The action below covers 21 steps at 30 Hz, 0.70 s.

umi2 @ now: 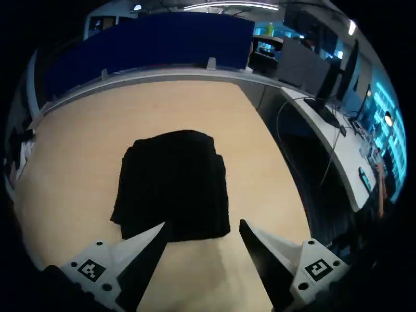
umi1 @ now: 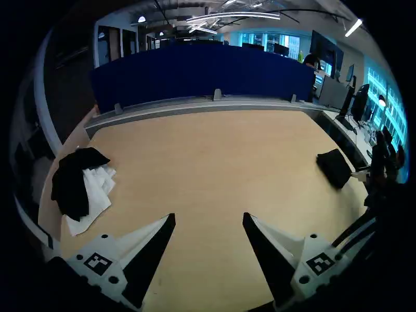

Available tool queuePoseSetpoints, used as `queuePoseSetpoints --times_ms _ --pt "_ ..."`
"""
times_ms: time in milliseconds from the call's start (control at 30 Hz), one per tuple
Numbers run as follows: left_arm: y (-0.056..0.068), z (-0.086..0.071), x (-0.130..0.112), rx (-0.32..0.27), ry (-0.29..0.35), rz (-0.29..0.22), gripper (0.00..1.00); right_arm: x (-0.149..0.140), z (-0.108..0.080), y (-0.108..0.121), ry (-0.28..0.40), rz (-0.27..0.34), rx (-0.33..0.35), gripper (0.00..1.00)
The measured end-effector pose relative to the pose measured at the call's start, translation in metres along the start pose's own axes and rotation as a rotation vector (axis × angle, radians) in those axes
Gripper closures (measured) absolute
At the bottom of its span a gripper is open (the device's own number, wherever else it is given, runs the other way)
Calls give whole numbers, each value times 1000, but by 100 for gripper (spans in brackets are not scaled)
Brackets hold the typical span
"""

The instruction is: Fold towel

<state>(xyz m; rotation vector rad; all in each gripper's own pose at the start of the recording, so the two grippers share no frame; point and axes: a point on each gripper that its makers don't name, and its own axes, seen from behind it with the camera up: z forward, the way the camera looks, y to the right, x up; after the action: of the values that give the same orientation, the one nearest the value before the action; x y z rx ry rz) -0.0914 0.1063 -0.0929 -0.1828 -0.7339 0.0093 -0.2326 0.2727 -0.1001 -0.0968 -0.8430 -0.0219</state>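
My right tool (umi2: 204,222) is spread wide with nothing between its fingers. The black towel (umi2: 174,182) lies folded flat on the worktop (umi2: 78,145) just ahead of its tips, a little to its left. My left tool (umi1: 208,213) is likewise wide and empty over bare worktop, with a heap (umi1: 80,182) of black and white cloths ahead to its left. That fold looks finished to me. For another piece I'd pinch only the heap's top layer near one corner, so the rest doesn't drag along.
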Motion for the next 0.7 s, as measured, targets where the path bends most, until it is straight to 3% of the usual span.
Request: queuePoseSetpoints --times_ms 700 --pt "-25 -1 -6 80 -10 -55 3 81 58 -46 43 -80 95 0"
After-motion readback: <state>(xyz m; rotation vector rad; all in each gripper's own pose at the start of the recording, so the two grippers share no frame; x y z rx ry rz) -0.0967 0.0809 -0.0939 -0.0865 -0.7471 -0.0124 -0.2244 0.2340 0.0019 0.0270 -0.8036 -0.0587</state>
